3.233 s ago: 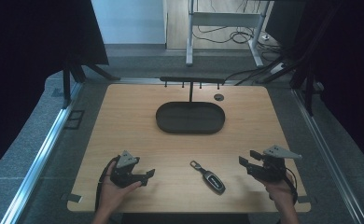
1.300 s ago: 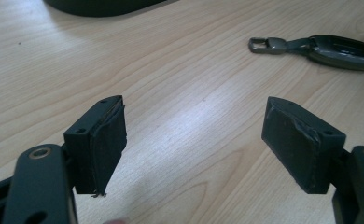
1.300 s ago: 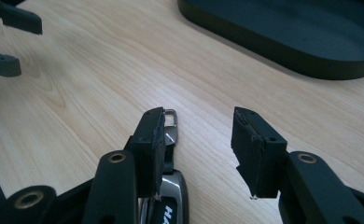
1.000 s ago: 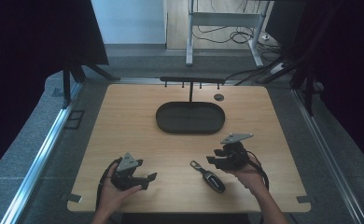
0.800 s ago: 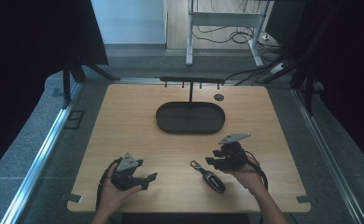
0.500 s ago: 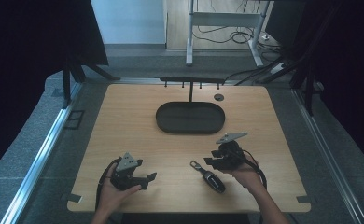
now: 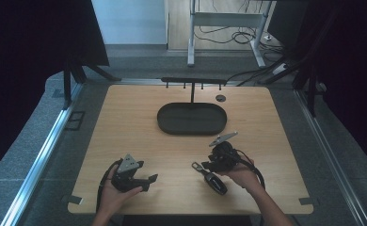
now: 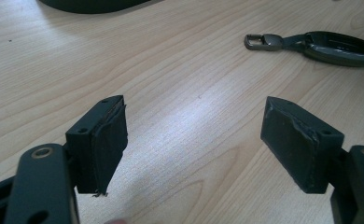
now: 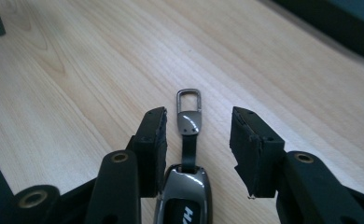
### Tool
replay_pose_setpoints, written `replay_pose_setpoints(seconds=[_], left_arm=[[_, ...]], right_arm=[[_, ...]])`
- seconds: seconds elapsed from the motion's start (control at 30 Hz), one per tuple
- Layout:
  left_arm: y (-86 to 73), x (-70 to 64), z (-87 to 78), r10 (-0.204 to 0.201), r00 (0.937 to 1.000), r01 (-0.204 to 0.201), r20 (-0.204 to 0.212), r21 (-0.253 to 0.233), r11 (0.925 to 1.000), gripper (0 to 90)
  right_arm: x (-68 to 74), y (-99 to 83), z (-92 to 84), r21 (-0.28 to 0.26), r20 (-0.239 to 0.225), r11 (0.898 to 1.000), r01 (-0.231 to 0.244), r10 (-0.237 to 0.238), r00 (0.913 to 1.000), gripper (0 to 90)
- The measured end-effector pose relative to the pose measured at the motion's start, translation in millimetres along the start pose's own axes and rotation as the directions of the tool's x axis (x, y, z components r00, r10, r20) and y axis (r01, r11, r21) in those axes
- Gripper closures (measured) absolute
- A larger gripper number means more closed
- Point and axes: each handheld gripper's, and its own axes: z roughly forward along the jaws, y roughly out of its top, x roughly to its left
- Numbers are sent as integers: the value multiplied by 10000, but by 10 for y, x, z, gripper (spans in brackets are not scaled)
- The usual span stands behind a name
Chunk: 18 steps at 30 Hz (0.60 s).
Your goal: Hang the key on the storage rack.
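So we've got a dark car key fob [image 7: 213, 182] lying flat on the light wood table [image 7: 125, 122], toward the near edge and a bit right of centre, with a short strap leading to a metal loop [image 9: 188, 100] at its far-left end. In the right gripper view the right gripper [image 9: 198, 133] sits right over the fob, jaws spread apart on either side of the strap and metal tab, not clamping anything as far as we can see; the left jaw looks just beside the fob's body, though we can't tell if it's actually touching. The person's right hand [image 7: 242, 174] holds that gripper just behind the fob. Over on the near left, the left gripper [image 7: 151, 179] rests low by the table in the left hand [image 7: 113, 195], jaws wide apart with nothing but bare wood grain between them, and its view catches the fob off to the upper right, well apart. Farther back, around the middle of the table, there's a dark oval tray [image 7: 192, 118], and behind it a thin black rail on a post [image 7: 191, 84] with little pegs hanging down. A small round dark disc [image 7: 220, 98] sits near the back edge. Around the table we see grey carpet floor [image 7: 40, 117], black curtains on both sides, a metal floor strip on the left, and cables [image 7: 219, 33] tangled under a white-framed stand [image 7: 224, 19] at the back.
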Motion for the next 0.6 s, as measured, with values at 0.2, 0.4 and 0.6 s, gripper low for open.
replay_pose_setpoints(seconds=[0.2, 0.4, 0.6], left_arm=[[-4, -4, 19, 21, 10000, -22, 8, 69, 10000, 232], [-7, 1, 19, 13, 10000, -13, -3, 76, 10000, 232], [-11, -5, 33, 42, 10000, -42, -1, 146, 9999, 232]], right_arm=[[14, 32, 117, 654, -214, 9979, 39, -25, 9998, 587], [3, 25, 209, 1210, -38, 9926, -42, 46, 10000, 601], [-15, 12, 321, 1641, 61, 9864, -95, 86, 9999, 623]])
